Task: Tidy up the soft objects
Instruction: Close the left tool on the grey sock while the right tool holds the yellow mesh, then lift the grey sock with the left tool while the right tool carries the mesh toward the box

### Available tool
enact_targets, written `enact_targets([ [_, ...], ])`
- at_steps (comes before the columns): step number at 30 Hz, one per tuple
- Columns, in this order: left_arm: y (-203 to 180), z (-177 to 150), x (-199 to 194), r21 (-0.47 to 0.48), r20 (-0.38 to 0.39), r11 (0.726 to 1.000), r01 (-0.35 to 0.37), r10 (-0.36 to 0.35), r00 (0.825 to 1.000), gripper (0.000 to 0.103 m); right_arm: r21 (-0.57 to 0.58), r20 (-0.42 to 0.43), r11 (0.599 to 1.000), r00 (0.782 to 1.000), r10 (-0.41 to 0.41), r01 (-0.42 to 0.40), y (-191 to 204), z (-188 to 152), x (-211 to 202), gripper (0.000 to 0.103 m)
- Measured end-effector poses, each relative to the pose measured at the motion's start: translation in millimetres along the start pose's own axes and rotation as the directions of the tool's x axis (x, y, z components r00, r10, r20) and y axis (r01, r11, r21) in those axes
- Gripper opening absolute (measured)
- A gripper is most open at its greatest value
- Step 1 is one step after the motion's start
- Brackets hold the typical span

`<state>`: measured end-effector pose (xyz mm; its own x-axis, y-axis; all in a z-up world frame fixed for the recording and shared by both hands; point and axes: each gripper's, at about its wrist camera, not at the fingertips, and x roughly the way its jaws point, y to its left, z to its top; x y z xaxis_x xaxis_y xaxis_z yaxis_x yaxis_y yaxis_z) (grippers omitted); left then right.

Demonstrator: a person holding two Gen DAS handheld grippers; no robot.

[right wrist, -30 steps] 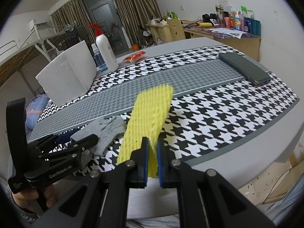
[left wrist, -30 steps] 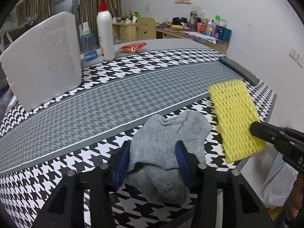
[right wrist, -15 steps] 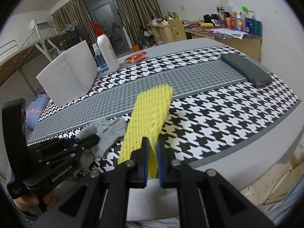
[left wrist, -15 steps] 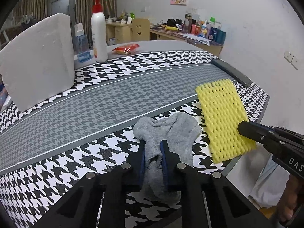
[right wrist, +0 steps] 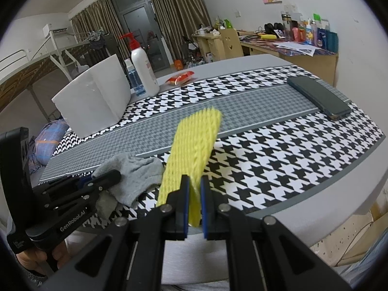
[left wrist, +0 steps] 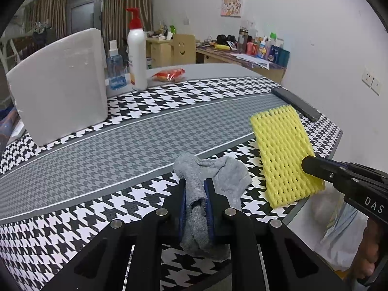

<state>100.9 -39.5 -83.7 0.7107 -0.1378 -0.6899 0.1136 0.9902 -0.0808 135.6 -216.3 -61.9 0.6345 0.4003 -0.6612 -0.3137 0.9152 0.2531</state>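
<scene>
My left gripper [left wrist: 196,184] is shut on a grey sock [left wrist: 218,177] at the table's near edge; the sock bunches between the blue pads and its toe end rests on the houndstooth cloth. It also shows in the right wrist view [right wrist: 135,172]. My right gripper [right wrist: 193,181] is shut on the near end of a yellow foam net sleeve [right wrist: 194,138], which sticks out forward, lifted above the cloth. In the left wrist view the sleeve [left wrist: 281,150] is to the right of the sock, with the right gripper [left wrist: 306,165] at its lower corner.
A white foam block [left wrist: 60,84] stands at the back left. Behind it are a pump lotion bottle [left wrist: 137,55], a small spray bottle [left wrist: 115,70] and a red snack packet [left wrist: 169,74]. A dark phone [right wrist: 319,97] lies at the far right of the tablecloth [left wrist: 97,150].
My left gripper has shut on the grey sock and gathered it up, after standing open around it. The right gripper keeps hold of the yellow sleeve, raised slightly.
</scene>
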Motion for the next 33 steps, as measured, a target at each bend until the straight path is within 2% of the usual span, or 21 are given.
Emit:
enact_targets([
  [16, 15.6, 11.3, -35.0, -0.007, 0.107, 0.999, -0.049, 0.05, 0.993, 0.014, -0.047, 0.048, 0.998, 0.998, 0.034, -0.032, 19.3, 12.6, -10.1, 0.011],
  [33, 31.7, 27.4, -54.0, -0.034, 0.158, 0.994, -0.108, 0.112, 0.981, 0.014, -0.096, 0.099, 0.992, 0.991, 0.089, -0.079, 41.6, 31.4, -17.3, 0.011],
])
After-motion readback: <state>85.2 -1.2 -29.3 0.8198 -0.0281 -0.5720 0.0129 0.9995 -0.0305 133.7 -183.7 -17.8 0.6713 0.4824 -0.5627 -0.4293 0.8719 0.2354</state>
